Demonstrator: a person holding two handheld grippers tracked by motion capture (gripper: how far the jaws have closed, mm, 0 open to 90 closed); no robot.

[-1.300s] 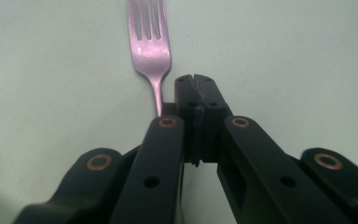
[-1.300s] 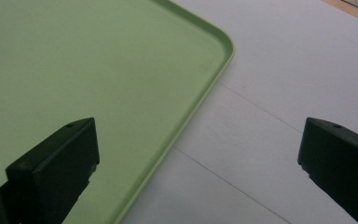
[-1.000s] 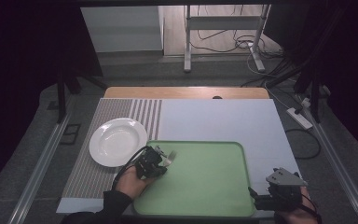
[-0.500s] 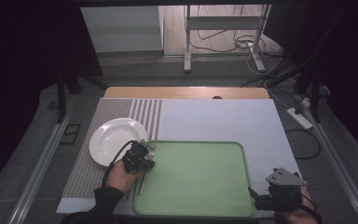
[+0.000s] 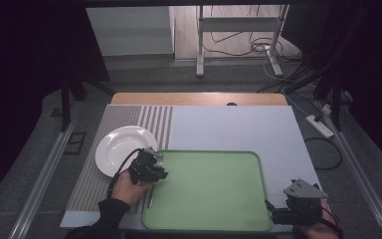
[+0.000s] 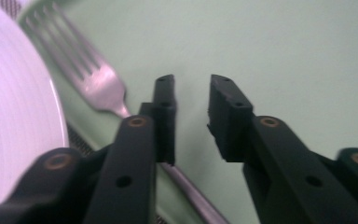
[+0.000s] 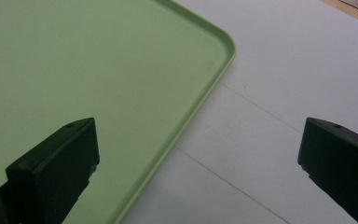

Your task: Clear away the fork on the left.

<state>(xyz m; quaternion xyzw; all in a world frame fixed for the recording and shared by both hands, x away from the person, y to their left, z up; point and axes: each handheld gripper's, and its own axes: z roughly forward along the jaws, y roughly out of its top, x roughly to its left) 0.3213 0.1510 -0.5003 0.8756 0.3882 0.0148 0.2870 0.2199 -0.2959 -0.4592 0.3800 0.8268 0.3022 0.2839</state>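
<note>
Left gripper view: left tool [image 6: 191, 116] just spread, fork [image 6: 91, 77] seemingly released beside plate [image 6: 14, 116].

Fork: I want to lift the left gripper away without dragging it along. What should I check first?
1. Left gripper let go of the fork: ok. Its jaws have just been opening; the pads do not press on the handle, which runs beneath them.
2. Fork clear of the plate: cannot tell. It lies close beside the rim.
3. Fork fully inside the tray: cannot tell. It lies along the left rim.
4. Right gripper out of the way: ok. It is open, at the tray's near right corner.
</note>
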